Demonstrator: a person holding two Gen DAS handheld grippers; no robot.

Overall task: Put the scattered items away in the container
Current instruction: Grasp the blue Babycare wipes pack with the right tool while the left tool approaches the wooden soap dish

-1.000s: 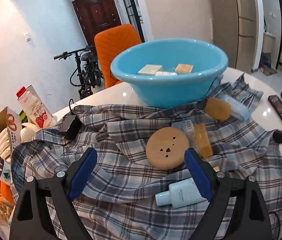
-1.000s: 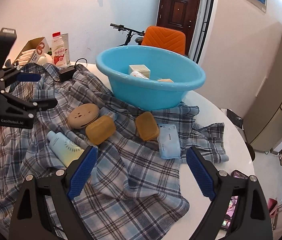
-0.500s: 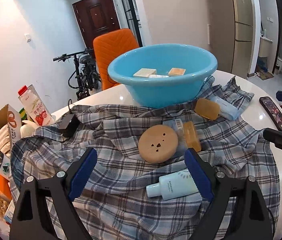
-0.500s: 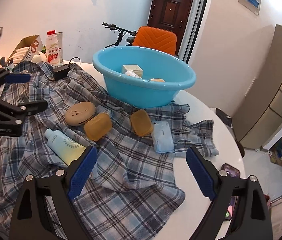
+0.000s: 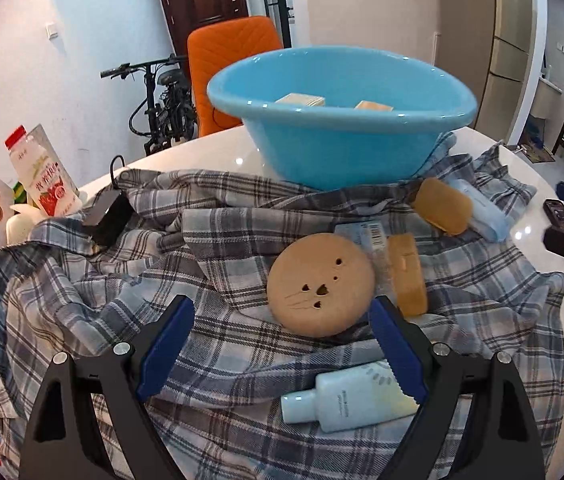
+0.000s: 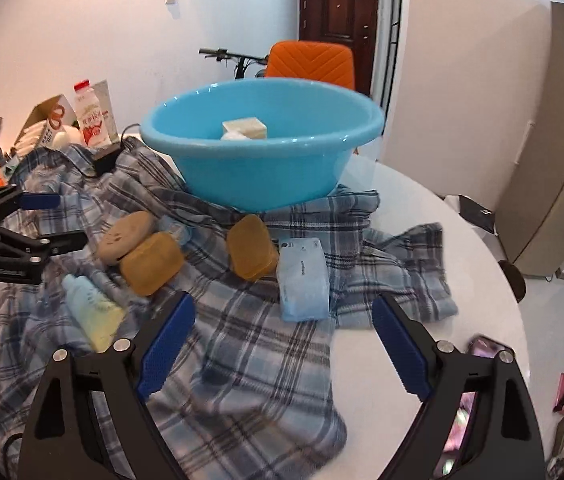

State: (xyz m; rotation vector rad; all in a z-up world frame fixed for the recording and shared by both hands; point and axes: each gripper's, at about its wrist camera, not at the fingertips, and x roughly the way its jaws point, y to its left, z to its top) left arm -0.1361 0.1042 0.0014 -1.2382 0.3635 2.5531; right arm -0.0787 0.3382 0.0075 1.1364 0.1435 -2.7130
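- Two grippers hover over the plaid shirt [image 5: 130, 292] spread on the white round table [image 6: 434, 240], both with jaws spread wide and nothing between them.
- Left gripper [image 5: 282, 346] hangs just short of the round tan case [image 5: 320, 284]; a pale blue tube [image 5: 346, 400] lies beside its right finger.
- Right gripper [image 6: 284, 344] points toward the blue tissue pack [image 6: 302, 278], with an amber soap box [image 6: 251, 252] touching the pack's left side.
- Behind them, the blue basin [image 6: 262, 160] rests on the shirt's far edge, holding a cream box [image 6: 244, 128].

Glossy plastic basin [image 5: 342, 136] on soft plaid cloth [image 5: 242, 344].
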